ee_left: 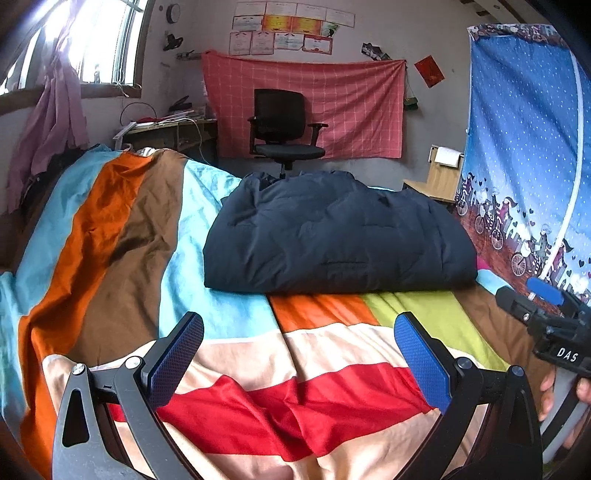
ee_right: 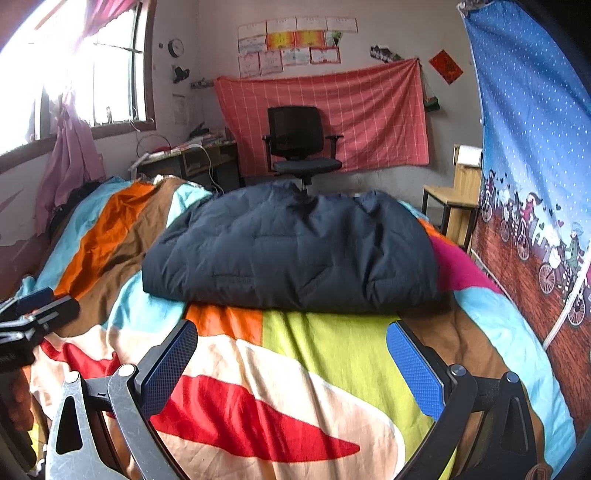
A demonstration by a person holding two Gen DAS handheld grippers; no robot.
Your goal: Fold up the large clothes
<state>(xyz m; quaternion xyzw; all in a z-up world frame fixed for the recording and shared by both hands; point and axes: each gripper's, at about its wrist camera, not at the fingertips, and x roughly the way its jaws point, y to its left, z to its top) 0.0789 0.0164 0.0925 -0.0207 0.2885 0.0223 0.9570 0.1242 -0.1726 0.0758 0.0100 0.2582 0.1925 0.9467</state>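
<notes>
Jacket [ee_left: 332,236] folded on striped bedspread [ee_left: 332,350], office chair [ee_left: 284,125] beyond

A folded jacket [ee_left: 332,236] lies on the bed [ee_left: 110,258], ahead of the left tool [ee_left: 299,354] and right tool [ee_right: 291,365], both held apart from it above the near bedspread. Behind the bed stands an office chair [ee_left: 282,129], a bench [ee_left: 170,129] to its left under the window [ee_left: 92,40]; a hanging curtain [ee_left: 524,147] flanks the bed's right side.

A lived-in bedroom at home: a bed [ee_left: 110,240] under a striped, many-coloured sheet lies beneath the fingers [ee_left: 177,354]. Beyond them stand an office chair [ee_left: 282,125], a cluttered table [ee_left: 170,127] by the curtained window [ee_left: 99,40], and paper certificates [ee_left: 291,29] taped on the wall.
</notes>
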